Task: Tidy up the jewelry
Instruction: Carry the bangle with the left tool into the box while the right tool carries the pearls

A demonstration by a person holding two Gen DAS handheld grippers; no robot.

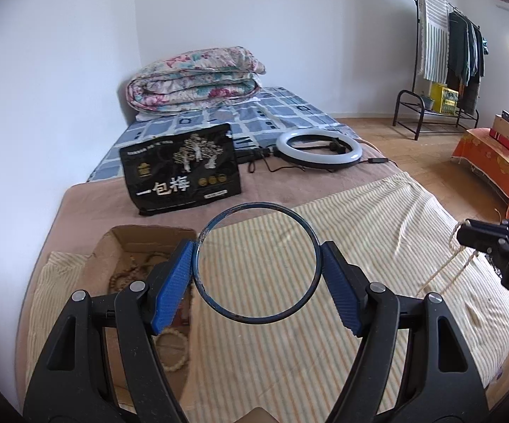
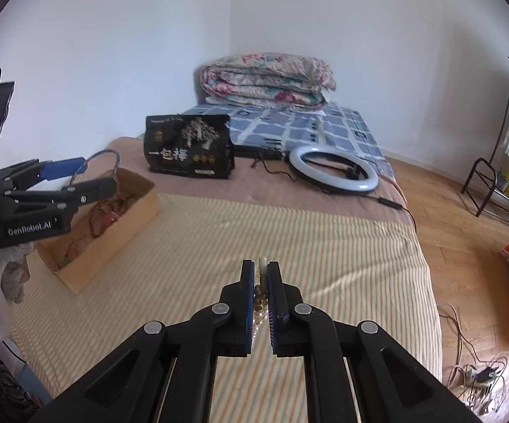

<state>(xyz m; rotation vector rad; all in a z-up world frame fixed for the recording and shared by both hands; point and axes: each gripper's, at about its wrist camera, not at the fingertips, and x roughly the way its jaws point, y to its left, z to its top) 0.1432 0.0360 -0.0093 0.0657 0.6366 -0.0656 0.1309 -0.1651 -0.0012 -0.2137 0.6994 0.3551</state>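
The left gripper (image 1: 258, 275) pinches a dark blue bangle (image 1: 256, 264) across its width between the blue pads, held clear above the striped cover (image 1: 360, 246). The right gripper (image 2: 262, 292) is pressed together on a strand of beads (image 2: 259, 303), also lifted. The cardboard box (image 2: 113, 232), below and left of the left gripper, holds more beaded pieces. Judgement: sorting is underway; nothing yet lies arranged on the cover, and most remains.

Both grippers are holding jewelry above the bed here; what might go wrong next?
The left gripper holds the bangle only by its thin rim, so it might pop out. The right gripper pinches a bead string; hanging beads could slip or snag. Either could miss the cardboard box.
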